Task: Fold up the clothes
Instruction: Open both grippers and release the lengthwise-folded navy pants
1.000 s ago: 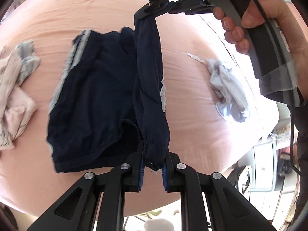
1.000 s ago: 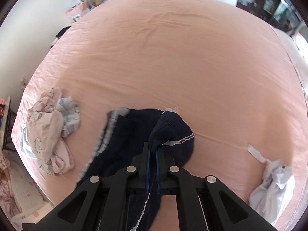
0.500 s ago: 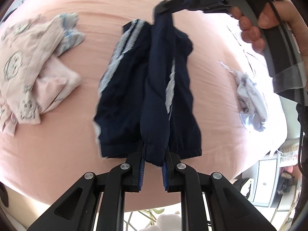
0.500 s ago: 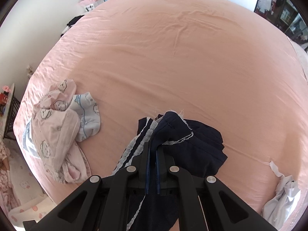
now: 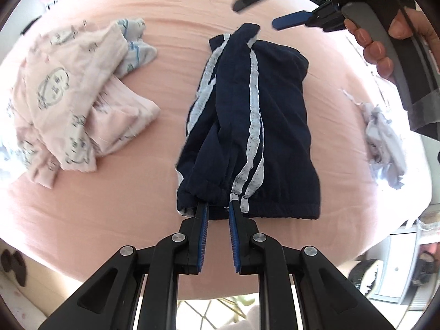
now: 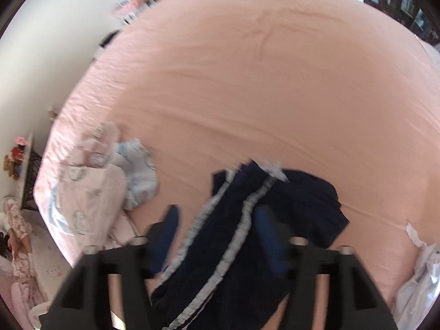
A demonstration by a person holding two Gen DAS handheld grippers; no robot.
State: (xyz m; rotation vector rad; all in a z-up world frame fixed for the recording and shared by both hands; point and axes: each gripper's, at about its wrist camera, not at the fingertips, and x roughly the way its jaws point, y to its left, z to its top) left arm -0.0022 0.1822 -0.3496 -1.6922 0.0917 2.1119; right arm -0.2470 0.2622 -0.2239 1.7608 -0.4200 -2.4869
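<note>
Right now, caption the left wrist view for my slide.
Left tongs pinch navy shorts folded on pink bed; right tongs opening above, nothing between them.

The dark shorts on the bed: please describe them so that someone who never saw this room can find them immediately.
Look at the wide pink bed. Near its middle, between a heap of pale pink printed clothes and a crumpled white garment, lie the navy shorts. Only they are dark, with pale stripes down the side, and the left gripper holds their waistband.
</note>
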